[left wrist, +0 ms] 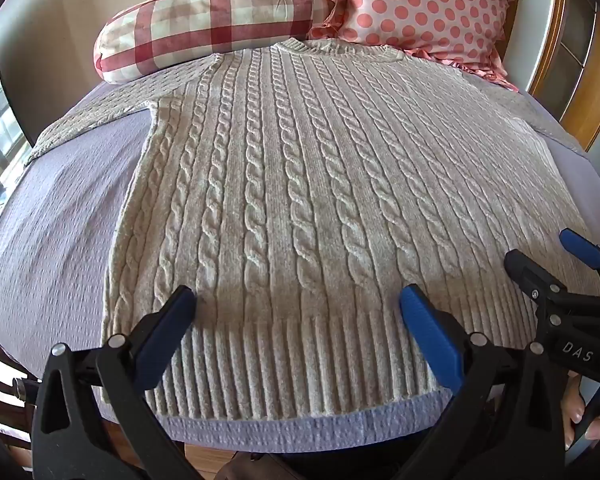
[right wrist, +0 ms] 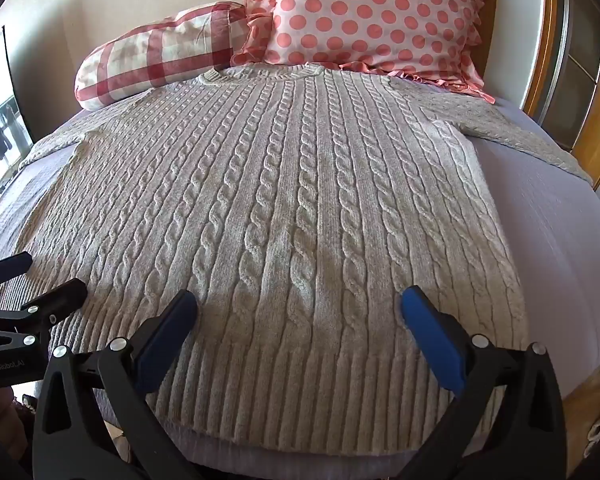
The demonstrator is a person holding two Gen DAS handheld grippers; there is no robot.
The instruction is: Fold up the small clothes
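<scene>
Left wrist view: left gripper in the near foreground, fingers spread wide, nothing between them, hovering over the ribbed hem of the sweater.
Right wrist view: right gripper likewise spread wide and empty, over the hem further to the right.
Sweater: cream cable-knit, laid flat and face up on the bed; neckline at the far end, ribbed hem at the near edge.
Sleeves: left sleeve stretched out to the far left; right sleeve stretched out to the far right; both lie on the cover.
Bed cover: pale lilac, textured, bare on either side of the sweater body.
Checked pillow: red and cream, far left, just behind the left shoulder of the sweater.
Dotted pillow: pink with coral spots and a frilled edge, far right, upright behind the neckline.
Grippers relative to each other: right gripper shows at the near right edge of the left wrist view; left gripper at the near left edge of the right wrist view; side by side, apart, both above the hem.
Finger pads: blue, on black frames.
</scene>
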